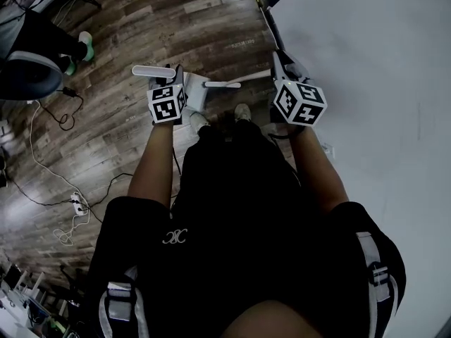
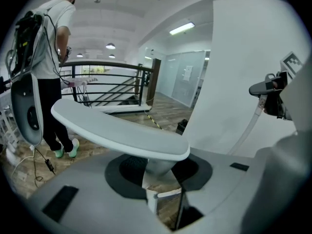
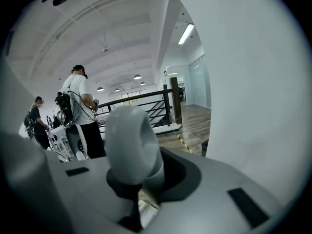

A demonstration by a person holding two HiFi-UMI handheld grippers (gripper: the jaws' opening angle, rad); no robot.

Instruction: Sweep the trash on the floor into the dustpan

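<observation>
left claw (image 2: pixel 163 199) pinches a flat-topped handle (image 2: pixel 122 130), right claw (image 3: pixel 139 204) a round-topped handle (image 3: pixel 131 140), both upright, likely for sweeping while standing.

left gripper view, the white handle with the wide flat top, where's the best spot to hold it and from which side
Take the white handle by the narrow neck under its flat top, coming in level from the side. The neck stands upright and the top overhangs it, so it probably cannot slide down through the fingers. The left gripper is shut on that neck now.
</observation>
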